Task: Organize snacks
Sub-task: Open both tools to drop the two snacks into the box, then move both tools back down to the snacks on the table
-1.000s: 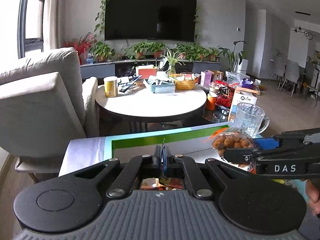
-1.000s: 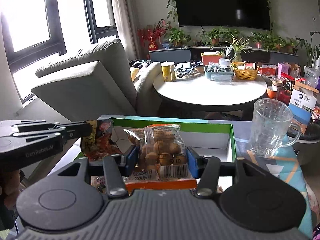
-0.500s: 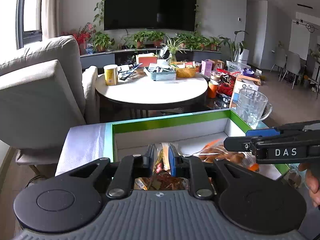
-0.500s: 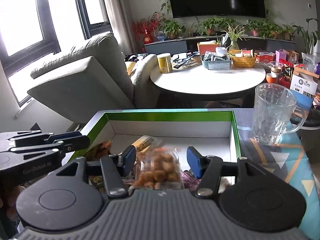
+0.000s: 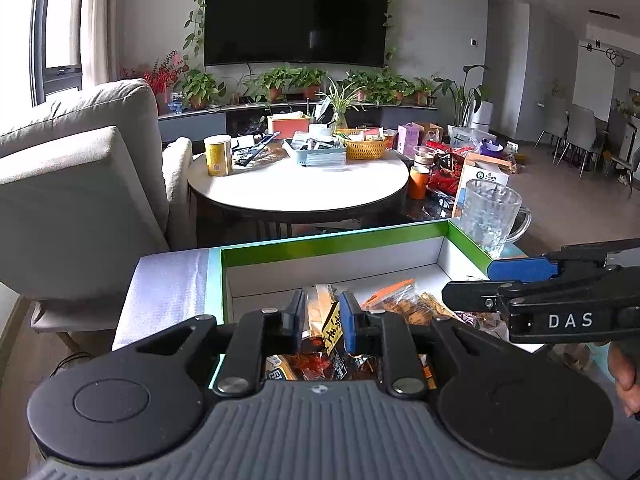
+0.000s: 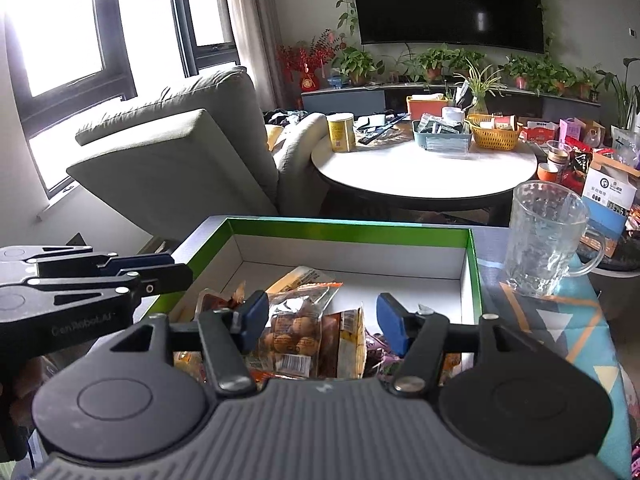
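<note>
One green-rimmed box [image 6: 352,228] sits on the counter [image 6: 560,312], holding a heap of snack packets; three can be told apart: a clear bag of round brown snacks [image 6: 296,336], a red packet [image 6: 218,302] and a tan packet [image 6: 306,276]. One glass mug [image 6: 540,236]. Two grippers: left gripper [image 5: 320,316], right gripper [image 6: 322,314]. One round table [image 6: 420,172], one yellow can [image 6: 341,133], one wicker basket [image 6: 496,136], one armchair [image 6: 180,160], one television [image 6: 448,0].

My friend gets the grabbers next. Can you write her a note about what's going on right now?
Left gripper: jaws just opened a little; a yellow-label packet stands between them, seemingly released.
Right gripper: open above the nut packet, not gripping it.
Done: both packets and several other snacks lie in the green-rimmed box.
Left: lift both grippers clear and check for loose snacks; none are clearly visible outside the box.
</note>
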### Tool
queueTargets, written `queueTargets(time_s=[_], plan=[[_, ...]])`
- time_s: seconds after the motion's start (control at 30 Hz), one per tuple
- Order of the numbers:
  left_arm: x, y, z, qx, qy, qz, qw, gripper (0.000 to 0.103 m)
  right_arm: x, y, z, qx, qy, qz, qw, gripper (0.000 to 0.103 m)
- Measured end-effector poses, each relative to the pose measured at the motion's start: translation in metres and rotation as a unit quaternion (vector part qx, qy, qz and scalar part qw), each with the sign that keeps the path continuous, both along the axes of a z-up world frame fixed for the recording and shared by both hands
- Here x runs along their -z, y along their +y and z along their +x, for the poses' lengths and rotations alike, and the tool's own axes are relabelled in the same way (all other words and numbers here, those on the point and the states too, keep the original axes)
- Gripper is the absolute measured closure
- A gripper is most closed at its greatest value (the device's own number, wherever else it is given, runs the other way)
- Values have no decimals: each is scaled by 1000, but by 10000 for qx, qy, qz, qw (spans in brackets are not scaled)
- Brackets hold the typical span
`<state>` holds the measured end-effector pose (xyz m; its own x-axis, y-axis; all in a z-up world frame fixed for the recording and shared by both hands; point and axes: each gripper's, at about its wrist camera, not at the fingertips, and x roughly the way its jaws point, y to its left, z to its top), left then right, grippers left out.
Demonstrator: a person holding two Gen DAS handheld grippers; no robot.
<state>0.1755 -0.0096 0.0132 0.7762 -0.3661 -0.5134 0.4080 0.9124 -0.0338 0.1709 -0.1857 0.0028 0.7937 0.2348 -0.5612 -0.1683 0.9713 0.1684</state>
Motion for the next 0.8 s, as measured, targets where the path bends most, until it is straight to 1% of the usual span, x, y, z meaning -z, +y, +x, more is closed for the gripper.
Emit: queueTargets(time_s=[0.17,0.43,0.5,0.67,0.73,0.8], plan=[[-2,-1,-3,29,-19,-5,10000,85,-3,-1,-5,10,-37,0,10000,52],[-5,-1,-15,53,-142,-14,9999,71,-7,-4,-17,29,-92,-19,10000,52],[-3,-1,-19,58,-134,-43,9999,69,-7,-6,-22,46,-98,-13,9999,52],[2,-1,-29,63,-64,-16,10000,68,-8,-10,-33,115,-119,-49,9999,52],[3,-1,-34,65,-44,-34,10000,65,-7,-12,-37,143,-121,-59,9998,52],[4,-2,-38,76,-30,-34,10000,65,-7,-14,-43,171,-103,-40,9998,52]])
